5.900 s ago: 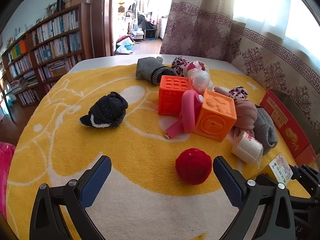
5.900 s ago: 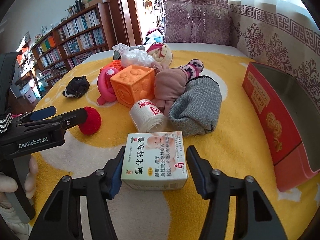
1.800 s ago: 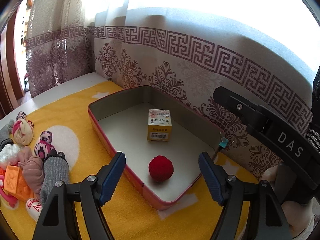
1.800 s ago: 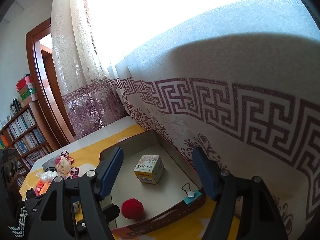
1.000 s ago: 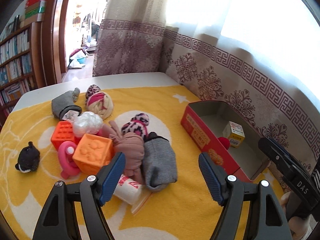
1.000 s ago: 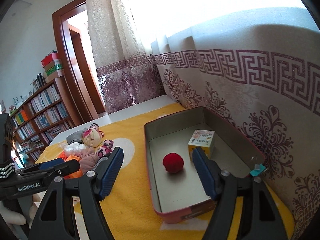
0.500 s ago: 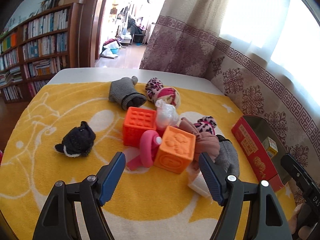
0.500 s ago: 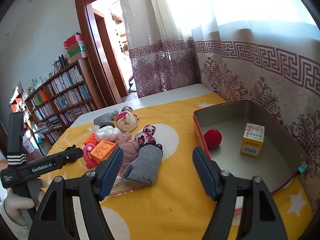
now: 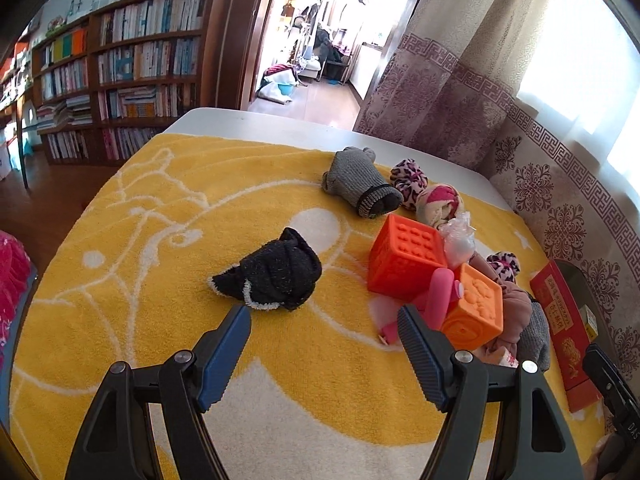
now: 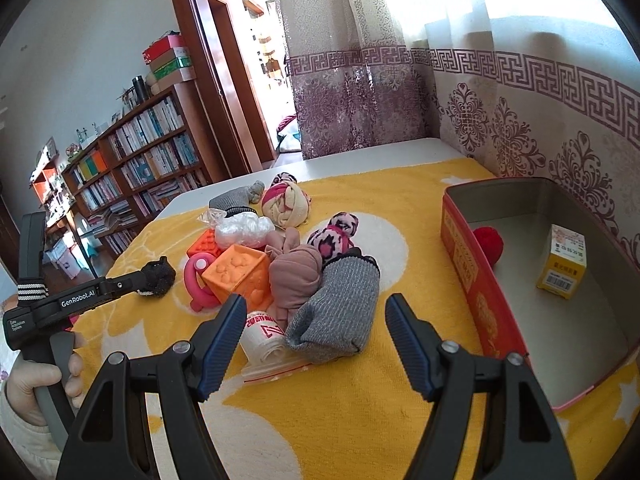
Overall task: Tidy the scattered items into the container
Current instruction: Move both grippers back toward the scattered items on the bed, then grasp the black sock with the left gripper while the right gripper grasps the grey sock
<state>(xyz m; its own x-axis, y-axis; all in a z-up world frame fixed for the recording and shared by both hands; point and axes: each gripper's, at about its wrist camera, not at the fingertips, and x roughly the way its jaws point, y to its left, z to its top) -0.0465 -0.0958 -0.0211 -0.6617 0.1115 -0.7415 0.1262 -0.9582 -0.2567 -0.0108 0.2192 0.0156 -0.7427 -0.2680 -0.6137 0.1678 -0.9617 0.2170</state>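
Both tongs gape empty: my left tongs (image 9: 324, 322) hang just short of a rolled black sock (image 9: 276, 274) with white trim, well apart from the red tin (image 10: 472, 264); right tongs (image 10: 314, 312) too.

A lived-in home: wooden bookshelves (image 9: 120, 80) crammed with books, patterned lace curtains (image 10: 360, 92) over a bright window, an open doorway (image 9: 316, 48) into a cluttered room, and a yellow towel (image 9: 180, 220) spread beneath socks and toy blocks.
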